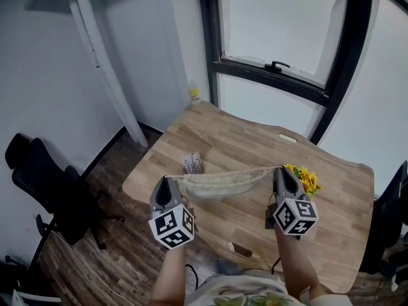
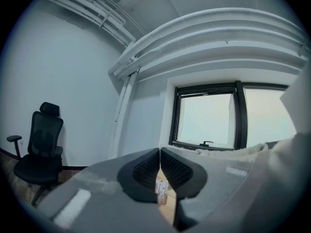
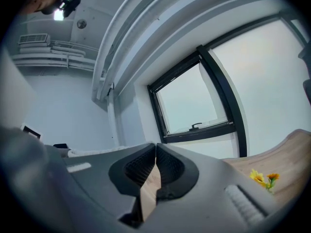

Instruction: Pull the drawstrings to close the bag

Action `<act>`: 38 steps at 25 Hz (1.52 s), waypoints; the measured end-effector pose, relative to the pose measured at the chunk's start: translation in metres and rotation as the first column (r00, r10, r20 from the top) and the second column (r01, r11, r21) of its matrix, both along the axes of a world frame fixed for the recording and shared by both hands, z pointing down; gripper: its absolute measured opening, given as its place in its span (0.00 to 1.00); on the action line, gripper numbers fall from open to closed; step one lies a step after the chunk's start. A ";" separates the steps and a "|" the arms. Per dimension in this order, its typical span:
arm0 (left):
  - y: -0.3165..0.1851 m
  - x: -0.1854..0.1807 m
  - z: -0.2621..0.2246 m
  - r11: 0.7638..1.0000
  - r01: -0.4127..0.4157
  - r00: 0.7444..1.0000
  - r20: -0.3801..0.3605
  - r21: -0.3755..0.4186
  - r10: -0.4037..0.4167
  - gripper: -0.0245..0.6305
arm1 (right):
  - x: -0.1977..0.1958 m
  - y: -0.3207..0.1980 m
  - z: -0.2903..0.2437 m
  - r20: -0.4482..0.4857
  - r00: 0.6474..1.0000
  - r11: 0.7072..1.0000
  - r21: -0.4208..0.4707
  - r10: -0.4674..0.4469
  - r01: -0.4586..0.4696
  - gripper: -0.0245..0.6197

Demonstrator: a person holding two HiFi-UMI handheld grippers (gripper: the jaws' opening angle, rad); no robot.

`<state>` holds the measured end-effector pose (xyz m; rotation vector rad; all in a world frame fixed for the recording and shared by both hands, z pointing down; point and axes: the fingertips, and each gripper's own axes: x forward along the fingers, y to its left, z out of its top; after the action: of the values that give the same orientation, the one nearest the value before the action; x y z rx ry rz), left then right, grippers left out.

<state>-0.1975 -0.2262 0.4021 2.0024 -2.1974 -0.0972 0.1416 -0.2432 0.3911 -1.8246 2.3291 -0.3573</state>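
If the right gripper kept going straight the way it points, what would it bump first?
Probably the window frame. The right gripper, shut on the drawstring, points over the table towards it. Nothing nearer shows in its line, though depth is unclear.

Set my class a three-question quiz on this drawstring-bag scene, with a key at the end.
1. True or false: the bag hangs from one gripper only.
2. Which lies nearest the right gripper? A) yellow flowers B) a mug C) scissors
3. Fill in: both grippers' jaws are ____.
Key: 1 false, it is stretched between the left gripper and the right, above the table; 2 A; 3 shut, on the drawstrings.
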 end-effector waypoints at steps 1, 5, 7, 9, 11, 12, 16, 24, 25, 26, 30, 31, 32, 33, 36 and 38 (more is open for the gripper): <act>0.000 -0.002 0.001 1.000 0.004 1.000 -0.002 -0.001 -0.004 0.06 | 0.001 0.000 0.000 0.019 1.000 1.000 -0.006 0.004 -0.004 0.05; -0.001 -0.009 0.003 1.000 0.022 0.999 -0.023 -0.006 -0.022 0.06 | 0.010 0.000 0.000 0.092 0.995 0.999 -0.020 0.029 -0.027 0.05; -0.001 -0.012 0.004 1.000 0.028 0.999 -0.034 -0.007 -0.028 0.06 | 0.014 0.001 0.001 0.102 0.994 0.999 -0.023 0.044 -0.041 0.05; -0.001 -0.013 0.002 1.000 0.029 0.999 -0.034 -0.004 -0.029 0.06 | 0.018 0.001 0.003 0.108 0.993 0.998 -0.026 0.055 -0.052 0.05; -0.003 -0.014 0.000 1.000 0.030 0.999 -0.029 -0.001 -0.031 0.06 | 0.022 -0.001 0.004 0.116 0.991 0.997 -0.030 0.068 -0.065 0.05; -0.004 -0.015 0.000 0.999 0.033 0.999 -0.029 -0.001 -0.033 0.06 | 0.024 -0.001 0.004 0.123 0.990 0.997 -0.031 0.075 -0.072 0.05; -0.003 -0.026 0.004 0.999 0.052 0.997 -0.057 -0.014 -0.053 0.06 | 0.031 -0.003 0.004 0.149 0.984 0.995 -0.033 0.096 -0.092 0.05; -0.002 -0.035 0.011 0.997 0.075 0.992 -0.097 -0.034 -0.078 0.06 | 0.042 -0.004 0.010 0.200 0.970 0.990 -0.045 0.138 -0.132 0.05; -0.002 -0.037 0.012 0.996 0.078 0.991 -0.104 -0.036 -0.081 0.06 | 0.044 -0.004 0.010 0.210 0.967 0.989 -0.046 0.146 -0.139 0.05; -0.002 -0.038 0.012 0.996 0.081 0.991 -0.108 -0.037 -0.084 0.06 | 0.047 -0.004 0.011 0.220 0.964 0.988 -0.046 0.152 -0.146 0.05; -0.003 -0.041 0.011 0.995 0.089 0.989 -0.111 -0.037 -0.093 0.06 | 0.055 -0.005 0.009 0.259 0.950 0.984 -0.035 0.178 -0.175 0.05; -0.003 -0.041 0.011 0.995 0.089 0.989 -0.114 -0.037 -0.092 0.06 | 0.057 -0.006 0.009 0.272 0.944 0.982 -0.033 0.186 -0.184 0.05; -0.004 -0.041 0.011 0.995 0.087 0.989 -0.118 -0.038 -0.091 0.06 | 0.060 -0.007 0.009 0.285 0.939 0.980 -0.032 0.195 -0.194 0.05; -0.004 -0.041 0.012 0.995 0.086 0.988 -0.123 -0.040 -0.090 0.06 | 0.063 -0.008 0.009 0.296 0.933 0.979 -0.032 0.204 -0.204 0.05; -0.004 -0.044 0.015 0.995 0.090 0.985 -0.142 -0.050 -0.096 0.06 | 0.071 -0.010 0.012 0.321 0.920 0.974 -0.040 0.223 -0.222 0.05; -0.004 -0.047 0.019 0.994 0.094 0.981 -0.163 -0.060 -0.103 0.06 | 0.075 -0.010 0.014 0.330 0.914 0.972 -0.046 0.234 -0.232 0.05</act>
<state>-0.2448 -0.2303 0.4214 1.7892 -2.1698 -0.2096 0.2162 -0.2536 0.4055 -1.8499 1.8650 -0.5867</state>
